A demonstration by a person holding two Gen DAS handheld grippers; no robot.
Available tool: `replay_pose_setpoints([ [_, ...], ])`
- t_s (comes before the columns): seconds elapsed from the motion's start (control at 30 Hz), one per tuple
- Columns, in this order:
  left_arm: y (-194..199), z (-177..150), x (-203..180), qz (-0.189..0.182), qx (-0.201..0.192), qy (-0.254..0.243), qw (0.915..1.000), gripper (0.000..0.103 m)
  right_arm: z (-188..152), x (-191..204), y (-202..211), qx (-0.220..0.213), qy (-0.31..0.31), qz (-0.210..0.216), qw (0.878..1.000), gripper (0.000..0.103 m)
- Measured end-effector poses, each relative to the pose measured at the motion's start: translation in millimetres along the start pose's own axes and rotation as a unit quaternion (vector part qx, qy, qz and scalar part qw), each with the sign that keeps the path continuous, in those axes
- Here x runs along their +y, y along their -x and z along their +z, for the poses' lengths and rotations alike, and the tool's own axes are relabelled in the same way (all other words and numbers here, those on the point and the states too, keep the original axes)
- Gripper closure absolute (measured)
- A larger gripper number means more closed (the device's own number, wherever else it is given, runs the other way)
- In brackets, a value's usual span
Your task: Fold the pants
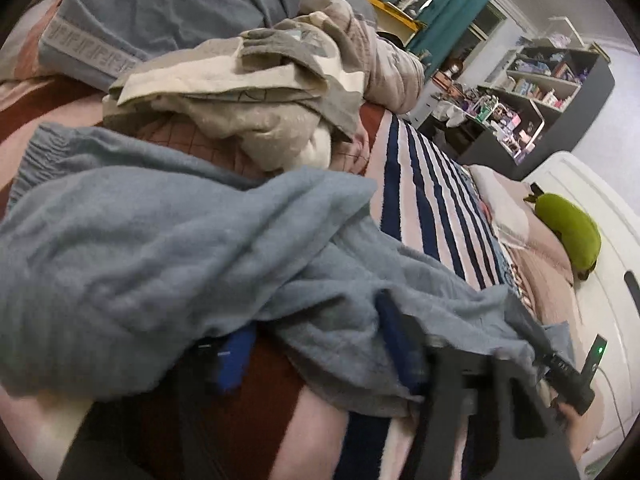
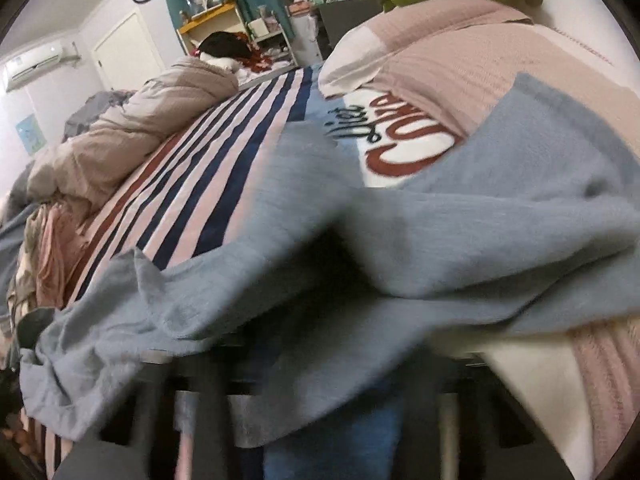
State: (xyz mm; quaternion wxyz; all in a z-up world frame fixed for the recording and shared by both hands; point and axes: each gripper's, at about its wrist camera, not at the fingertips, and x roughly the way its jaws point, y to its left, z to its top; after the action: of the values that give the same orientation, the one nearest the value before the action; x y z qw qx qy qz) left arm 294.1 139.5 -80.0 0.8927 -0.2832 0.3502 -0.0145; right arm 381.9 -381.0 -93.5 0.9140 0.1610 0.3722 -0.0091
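Light blue-grey pants (image 1: pixel 160 248) lie crumpled across the striped bedspread (image 1: pixel 424 200), elastic waistband at the far left. My left gripper (image 1: pixel 316 352) is low on the bed, its blue pads (image 1: pixel 236 360) apart; a fold of the pants drapes over and between them, with red bedding showing in the gap. In the right wrist view the pants (image 2: pixel 440 240) cover my right gripper (image 2: pixel 324 380), whose jaws sit close together, pinching the cloth; the fingertips are hidden under it. The right gripper's black body (image 1: pixel 568 376) also shows at the lower right of the left wrist view.
A heap of beige and grey laundry (image 1: pixel 240 92) and a blue towel (image 1: pixel 160 8) lie behind the pants. A pink pillow (image 2: pixel 480 60) and a green plush toy (image 1: pixel 568 232) are at the head of the bed. Shelves (image 1: pixel 540 92) stand beyond the bed.
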Motion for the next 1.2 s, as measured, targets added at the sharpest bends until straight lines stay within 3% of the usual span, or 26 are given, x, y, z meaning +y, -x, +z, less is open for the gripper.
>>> replay_pose_setpoints([
  [0.1, 0.5, -0.6, -3.0, -0.013, 0.002, -0.007, 0.9999, 0.083, 2.2, -4.7, 3.1, -0.009, -0.004, 0.015, 1.000, 0.097],
  [0.27, 20.1, -0.1, -11.9, -0.018, -0.019, -0.033, 0.9991, 0.093, -2.0, 0.9, 35.3, -0.055, 0.021, 0.031, 0.998, 0.099],
  [0.57, 85.2, 2.4, -22.0, -0.010, -0.036, -0.088, 0.9954, 0.094, -20.2, 1.9, 93.2, -0.042, 0.037, 0.068, 0.996, 0.099],
  [0.9, 172.8, -27.0, -15.4, 0.015, 0.015, -0.126, 0.9917, 0.094, -80.4, 3.7, 178.6, -0.001, 0.043, 0.076, 0.996, 0.099],
  [1.03, 171.7, -44.1, -6.7, 0.016, 0.048, -0.122, 0.9912, 0.094, -111.0, 5.3, 198.2, 0.002, 0.051, 0.053, 0.997, 0.099],
  [1.2, 138.8, -65.0, 10.2, 0.038, 0.077, -0.111, 0.9901, 0.092, -148.4, -8.7, 181.9, 0.019, 0.038, 0.025, 0.999, 0.099],
])
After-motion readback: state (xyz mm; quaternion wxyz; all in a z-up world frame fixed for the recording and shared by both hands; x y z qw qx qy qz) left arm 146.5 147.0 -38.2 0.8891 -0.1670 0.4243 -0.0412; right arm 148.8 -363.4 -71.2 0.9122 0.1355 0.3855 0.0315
